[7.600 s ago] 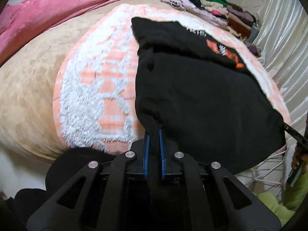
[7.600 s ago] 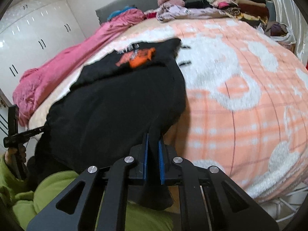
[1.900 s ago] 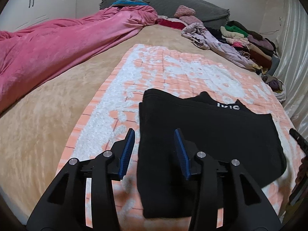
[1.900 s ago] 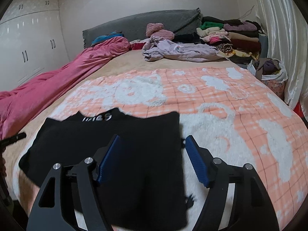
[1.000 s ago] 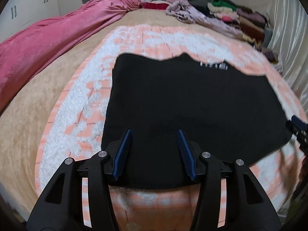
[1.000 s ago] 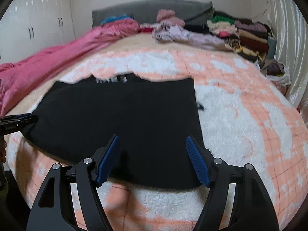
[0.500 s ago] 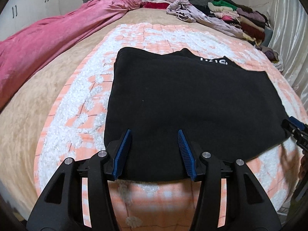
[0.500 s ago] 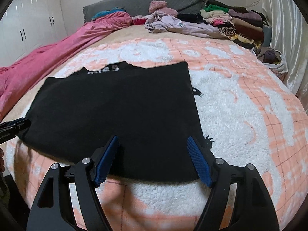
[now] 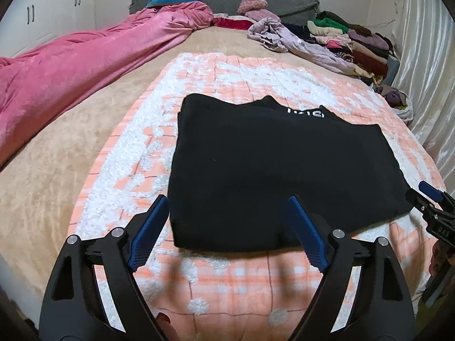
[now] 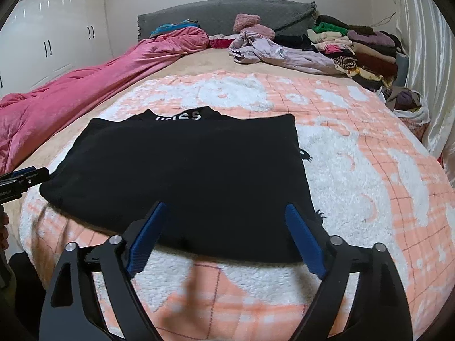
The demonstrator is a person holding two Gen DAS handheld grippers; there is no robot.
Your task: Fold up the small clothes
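Note:
A black garment (image 9: 273, 170) (image 10: 187, 176) lies folded flat on the orange-and-white fleece blanket (image 9: 227, 284) (image 10: 369, 187), white lettering showing at its far edge. My left gripper (image 9: 227, 210) hovers above the garment's near left corner, its jaws opening wide, nothing pressed between the blue pads. My right gripper (image 10: 224, 213) hangs over the near right part of the garment, jaws also opening, pads free of the cloth. The right gripper's tip shows at the right edge of the left wrist view, and the left gripper's tip at the left edge of the right wrist view.
A pink quilt (image 9: 79, 65) (image 10: 85, 82) runs along the bed's left side. Loose lilac clothes (image 10: 273, 51) and a stack of folded clothes (image 9: 355, 45) (image 10: 358, 48) sit near the grey headboard (image 10: 227, 14). A white curtain (image 10: 421, 56) hangs on the right.
Both grippers' jaws have spread wider and pulled back a little and up from the garment, which now looks smaller and lies untouched on the blanket.

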